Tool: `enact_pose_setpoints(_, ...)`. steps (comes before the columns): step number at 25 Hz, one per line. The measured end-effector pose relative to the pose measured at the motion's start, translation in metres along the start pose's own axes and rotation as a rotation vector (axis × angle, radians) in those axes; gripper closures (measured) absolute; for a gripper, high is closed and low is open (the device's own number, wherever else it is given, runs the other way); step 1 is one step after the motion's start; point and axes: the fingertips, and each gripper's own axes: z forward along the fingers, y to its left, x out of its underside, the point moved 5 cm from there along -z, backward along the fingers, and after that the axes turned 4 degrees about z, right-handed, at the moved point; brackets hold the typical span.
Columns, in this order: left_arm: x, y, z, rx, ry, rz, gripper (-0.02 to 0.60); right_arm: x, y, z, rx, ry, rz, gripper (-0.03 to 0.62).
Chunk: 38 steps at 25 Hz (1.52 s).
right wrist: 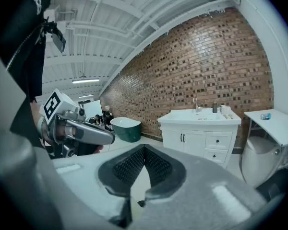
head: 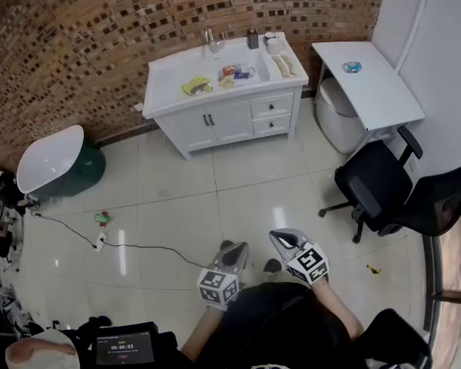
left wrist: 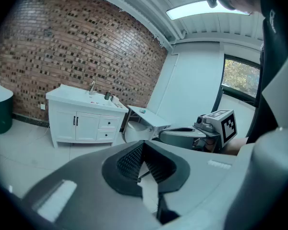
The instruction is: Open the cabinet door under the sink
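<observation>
A white sink cabinet (head: 223,102) stands against the brick wall across the room. Its two doors (head: 213,123) are closed, with dark handles at the middle, and two drawers (head: 272,115) sit to their right. Both grippers are far from it, held low near the person's body. My left gripper (head: 235,250) and right gripper (head: 283,240) point toward the cabinet. The left gripper (left wrist: 143,145) is shut on nothing, with the cabinet doors (left wrist: 78,126) far ahead. The right gripper (right wrist: 144,148) is also shut and empty, and the doors (right wrist: 184,142) lie beyond it.
A green and white tub (head: 58,164) stands at the left. A white table (head: 373,83), a white bin (head: 338,121) and black office chairs (head: 392,191) fill the right. A cable (head: 131,246) runs across the tiled floor. Small items lie on the countertop (head: 165,83).
</observation>
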Motion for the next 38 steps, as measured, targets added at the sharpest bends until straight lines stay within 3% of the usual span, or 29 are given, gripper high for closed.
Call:
enact_pose_setpoints(5,-0.002,0.015,0.015,-0.012,0.006,-0.014,0.566,-0.005,-0.010,0.011,-0.015,0.013,-0.013,0.603)
enact_pose_setpoints(12,-0.007,0.047,0.048,0.033,0.021,-0.031,0.566,-0.007,-0.041,0.035,0.044,0.039,0.005,0.603)
enact_pose_setpoints(22,-0.073,0.150,0.102,0.047,0.046,-0.035,0.566,-0.072,-0.092,0.131,0.060,0.035,0.005,0.603)
enact_pose_setpoints(30,-0.160,0.256,0.132,0.073,0.035,-0.002,0.566,-0.147,-0.127,0.222,0.110,0.014,0.008,0.603)
enact_pose_setpoints(38,-0.183,0.323,0.149,0.079,0.091,-0.018,0.566,-0.181,-0.144,0.284,0.122,0.017,0.014,0.603)
